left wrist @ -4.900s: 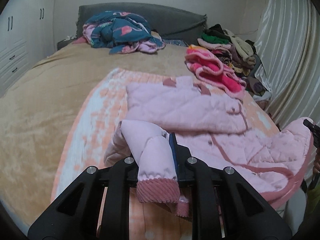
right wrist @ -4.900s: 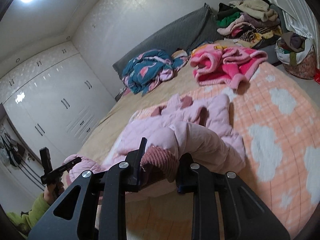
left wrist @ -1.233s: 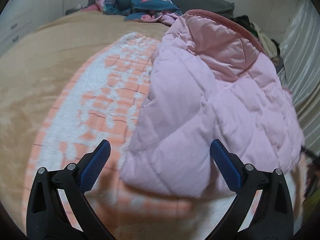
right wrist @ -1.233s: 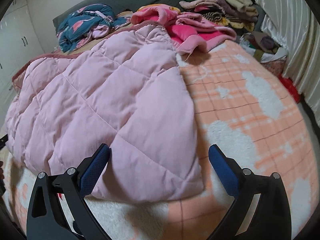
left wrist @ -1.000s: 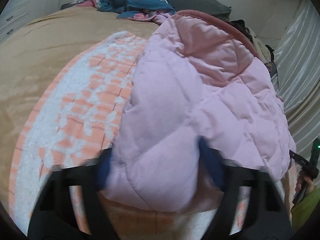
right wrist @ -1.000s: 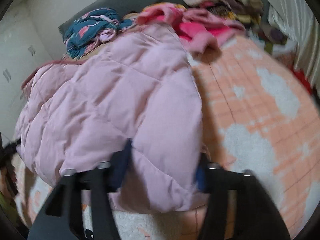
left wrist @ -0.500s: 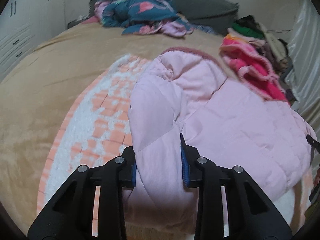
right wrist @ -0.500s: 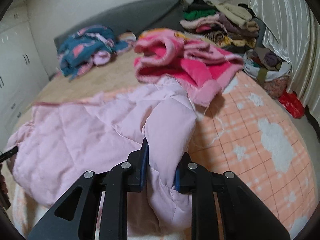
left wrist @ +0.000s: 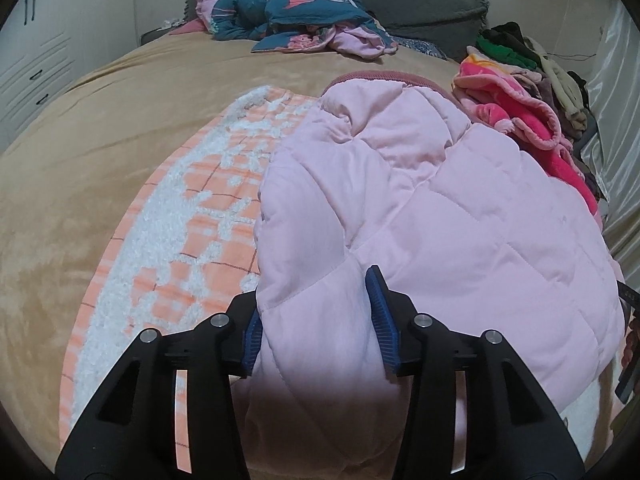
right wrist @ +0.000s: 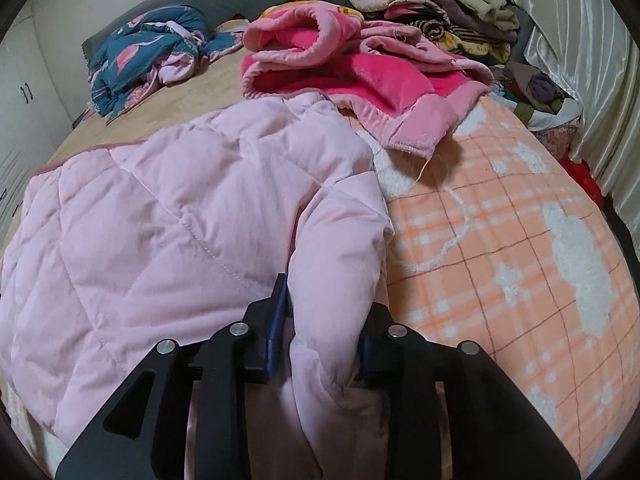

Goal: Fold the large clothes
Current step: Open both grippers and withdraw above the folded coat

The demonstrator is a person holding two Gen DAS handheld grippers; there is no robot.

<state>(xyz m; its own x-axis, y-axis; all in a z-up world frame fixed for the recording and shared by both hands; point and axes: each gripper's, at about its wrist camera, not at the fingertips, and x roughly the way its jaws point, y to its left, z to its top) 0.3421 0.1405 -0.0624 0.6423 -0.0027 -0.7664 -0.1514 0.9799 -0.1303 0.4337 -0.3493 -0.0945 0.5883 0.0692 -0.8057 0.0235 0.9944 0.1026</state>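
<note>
Left hand-held gripper (left wrist: 318, 322) and right hand-held gripper (right wrist: 322, 326), jaws just easing wider, each pinch a pink quilted jacket (left wrist: 460, 208) fold on the bed (left wrist: 100, 152).

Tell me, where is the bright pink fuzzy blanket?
The bright pink blanket lies on the bed just beyond the pale pink quilted jacket, before the stacked clothes.

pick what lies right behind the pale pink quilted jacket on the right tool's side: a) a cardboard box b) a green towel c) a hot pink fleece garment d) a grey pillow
c: in the right wrist view the hot pink fleece garment lies bunched on the bed just past the far edge of the pink quilted jacket.
</note>
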